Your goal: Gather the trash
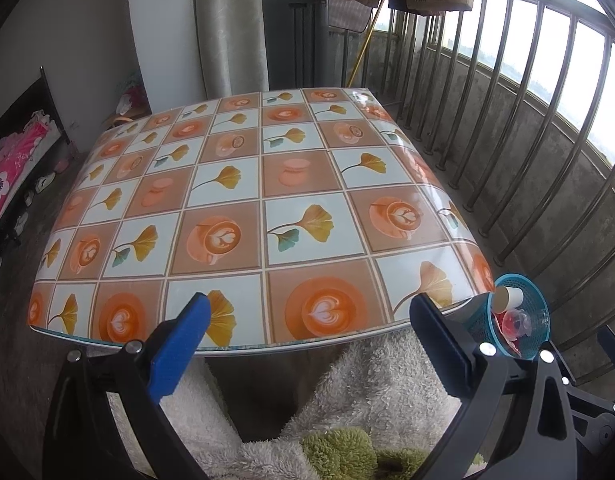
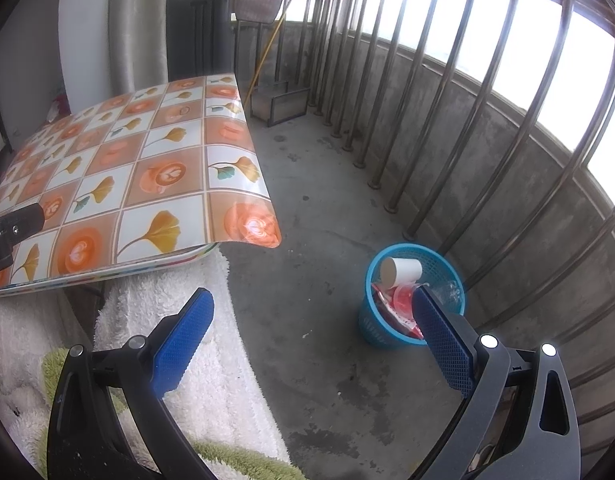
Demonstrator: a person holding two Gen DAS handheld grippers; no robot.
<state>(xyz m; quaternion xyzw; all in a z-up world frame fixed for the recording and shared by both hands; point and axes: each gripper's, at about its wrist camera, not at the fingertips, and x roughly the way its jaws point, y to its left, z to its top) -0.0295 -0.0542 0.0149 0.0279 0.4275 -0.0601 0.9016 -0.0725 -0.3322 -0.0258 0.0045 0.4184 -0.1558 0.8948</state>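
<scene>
A blue mesh waste basket [image 2: 371, 326] stands on the concrete floor by the railing. Inside it lie a white paper cup [image 2: 401, 270], a red wrapper [image 2: 401, 300] and clear plastic [image 2: 447, 290]. The same basket [image 1: 535, 300] shows past the table's right corner in the left wrist view. My right gripper [image 2: 311, 308] hangs open above the floor, its right finger in front of the basket, nothing between its pads. My left gripper [image 1: 307, 312] is open at the near edge of the table [image 1: 227, 184], holding nothing. The tabletop carries a cup-and-leaf patterned cloth with no items on it.
A metal railing [image 2: 447, 92] on a low concrete wall runs along the right. A fluffy white and green garment [image 2: 179, 344] covers the person's legs below the grippers. A dustpan and broom handle [image 2: 275, 100] stand in the far corner. Clothes hang overhead.
</scene>
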